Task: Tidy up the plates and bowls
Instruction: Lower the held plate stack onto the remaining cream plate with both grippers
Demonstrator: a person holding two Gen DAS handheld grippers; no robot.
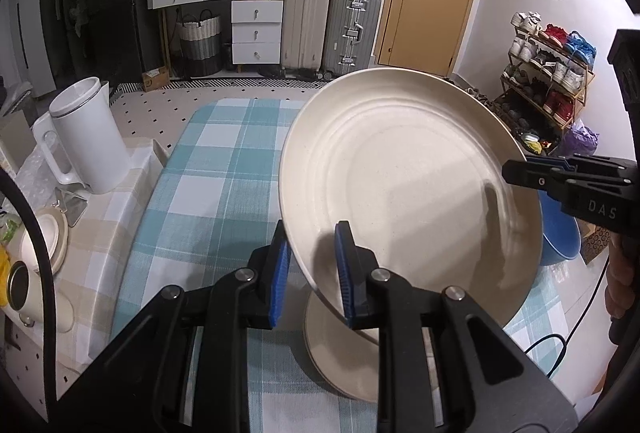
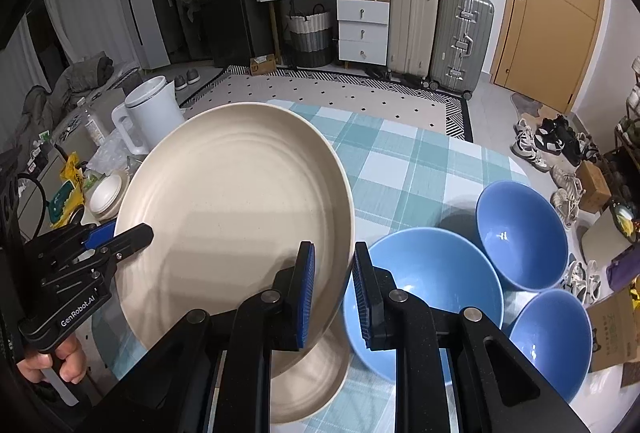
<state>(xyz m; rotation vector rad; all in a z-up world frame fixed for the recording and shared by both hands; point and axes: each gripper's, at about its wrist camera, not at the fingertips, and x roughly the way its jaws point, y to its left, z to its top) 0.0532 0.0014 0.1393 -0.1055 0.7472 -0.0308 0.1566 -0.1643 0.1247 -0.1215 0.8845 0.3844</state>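
Large round cream plate is held in the air over the table with the teal-and-white checked cloth, face tilted up toward both cameras; being round, no long axis can be given. Left gripper is pinched on the plate's near-left rim, blue pads one on each side of the rim. Right gripper is clamped likewise on the opposite rim.

Directly beneath the lifted plate a second cream plate is seen lying flat on the cloth. Three round blue bowls are grouped upright on the cloth just right of the plates, the nearest one close beside the lifted rim. White plastic jug and small cream dishes are set on the side table at left, well apart.
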